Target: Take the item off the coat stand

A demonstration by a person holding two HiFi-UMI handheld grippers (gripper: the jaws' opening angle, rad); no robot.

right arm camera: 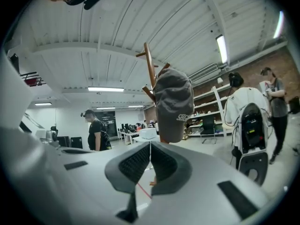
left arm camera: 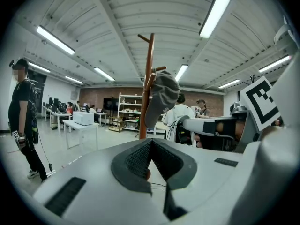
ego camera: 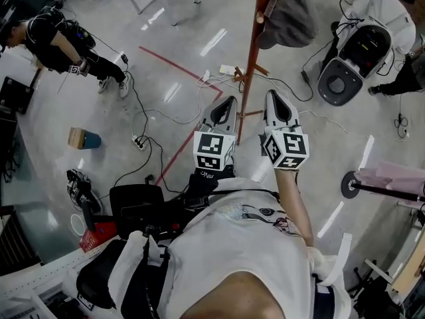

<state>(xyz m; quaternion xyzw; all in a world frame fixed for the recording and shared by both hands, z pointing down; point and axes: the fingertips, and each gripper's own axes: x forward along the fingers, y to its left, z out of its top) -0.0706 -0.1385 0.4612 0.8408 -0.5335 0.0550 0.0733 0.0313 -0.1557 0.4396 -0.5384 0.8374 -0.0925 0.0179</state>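
Note:
A grey cap [ego camera: 289, 18] hangs on a peg of the brown wooden coat stand [ego camera: 255, 58], which rises just ahead of me. Both grippers are held out level towards the pole. My left gripper [ego camera: 228, 102] is just left of it and my right gripper [ego camera: 274, 97] just right. In the left gripper view the cap [left arm camera: 161, 97] hangs above and beyond the left gripper [left arm camera: 151, 142], whose pads meet at the tip with nothing in them. In the right gripper view the cap [right arm camera: 173, 104] hangs right over the shut, empty right gripper [right arm camera: 150, 144], apart from it.
A person in black [ego camera: 60, 42] stands at the far left. A white machine [ego camera: 358, 52] and another person are at the upper right. Cables and a power strip [ego camera: 139, 141] lie on the floor near the stand's foot. A round-based stand [ego camera: 350, 185] is at the right.

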